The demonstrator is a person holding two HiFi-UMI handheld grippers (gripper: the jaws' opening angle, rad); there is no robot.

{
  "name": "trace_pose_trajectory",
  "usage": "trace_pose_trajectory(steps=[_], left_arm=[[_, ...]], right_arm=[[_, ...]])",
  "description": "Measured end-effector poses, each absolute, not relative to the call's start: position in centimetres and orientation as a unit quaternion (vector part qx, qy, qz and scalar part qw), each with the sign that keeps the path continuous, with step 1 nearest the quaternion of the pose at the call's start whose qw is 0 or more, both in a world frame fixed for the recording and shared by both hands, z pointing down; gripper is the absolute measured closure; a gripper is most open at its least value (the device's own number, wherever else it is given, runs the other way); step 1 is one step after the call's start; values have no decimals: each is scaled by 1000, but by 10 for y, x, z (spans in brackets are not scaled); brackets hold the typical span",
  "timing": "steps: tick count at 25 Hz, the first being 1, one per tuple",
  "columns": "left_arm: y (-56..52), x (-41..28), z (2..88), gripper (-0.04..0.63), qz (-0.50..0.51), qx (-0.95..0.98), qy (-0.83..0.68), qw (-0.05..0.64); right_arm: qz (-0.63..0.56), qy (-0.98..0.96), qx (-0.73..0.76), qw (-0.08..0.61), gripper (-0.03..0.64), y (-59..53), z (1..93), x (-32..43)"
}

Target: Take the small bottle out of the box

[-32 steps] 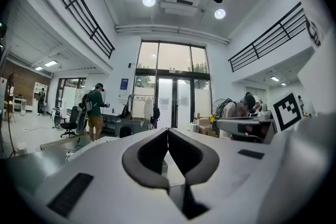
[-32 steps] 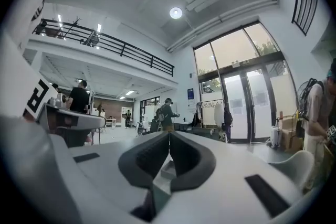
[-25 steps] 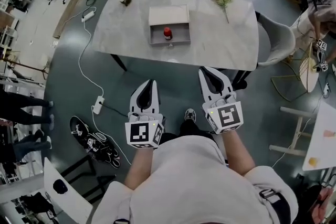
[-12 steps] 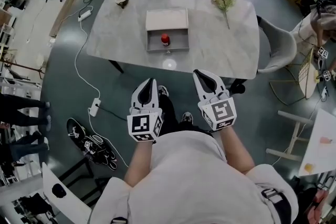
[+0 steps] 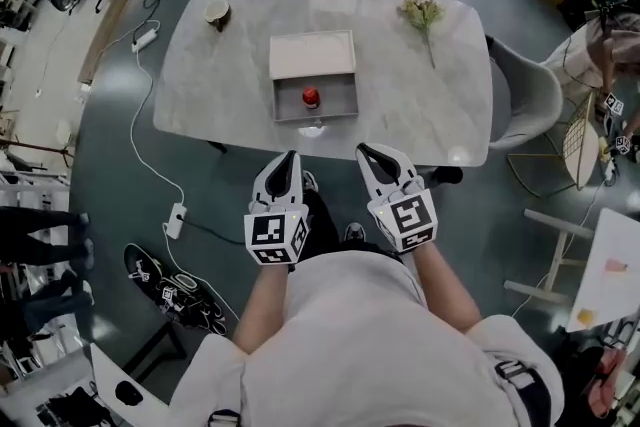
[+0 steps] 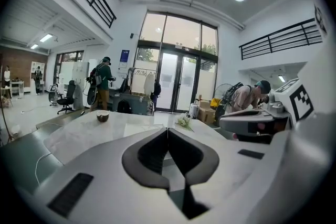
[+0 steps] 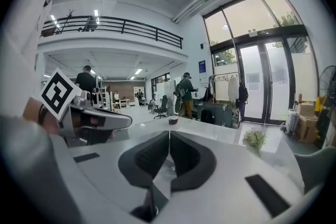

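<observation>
Small bottle (image 5: 311,96), red cap, stands in the open box (image 5: 340,99) at upper ctr of head view, about mid table (image 5: 420,105). Box lid lies flat behind it. Left claw (image 5: 283,165) & right claw (image 5: 370,153) sit side by side at frame ctr, just below the table's near edge, apart from box. Both pressed together w/ nothing btwn: left (image 6: 167,131), right (image 7: 169,136). Flower sprig (image 5: 422,12) upper right on table, small bowl (image 5: 217,12) upper left.

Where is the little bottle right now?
In the head view, the small bottle stands inside the open box, at the middle of the table.
</observation>
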State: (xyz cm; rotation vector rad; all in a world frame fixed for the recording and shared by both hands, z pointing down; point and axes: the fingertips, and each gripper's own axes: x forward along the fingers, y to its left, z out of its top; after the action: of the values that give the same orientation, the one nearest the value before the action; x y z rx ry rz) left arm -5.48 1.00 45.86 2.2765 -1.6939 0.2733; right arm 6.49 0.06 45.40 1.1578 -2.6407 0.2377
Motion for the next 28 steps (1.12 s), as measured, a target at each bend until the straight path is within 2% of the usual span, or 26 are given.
trace_pose_trajectory(steps=[14,28], left_arm=[[-31,-77,517,571,129,785,-576,189],[-60,-107,551,572,146,779,-570,219]], right_arm=[[127,-891,399,177,591,-57,528,34],[159,-887,386,195,588,-100,570,-4]])
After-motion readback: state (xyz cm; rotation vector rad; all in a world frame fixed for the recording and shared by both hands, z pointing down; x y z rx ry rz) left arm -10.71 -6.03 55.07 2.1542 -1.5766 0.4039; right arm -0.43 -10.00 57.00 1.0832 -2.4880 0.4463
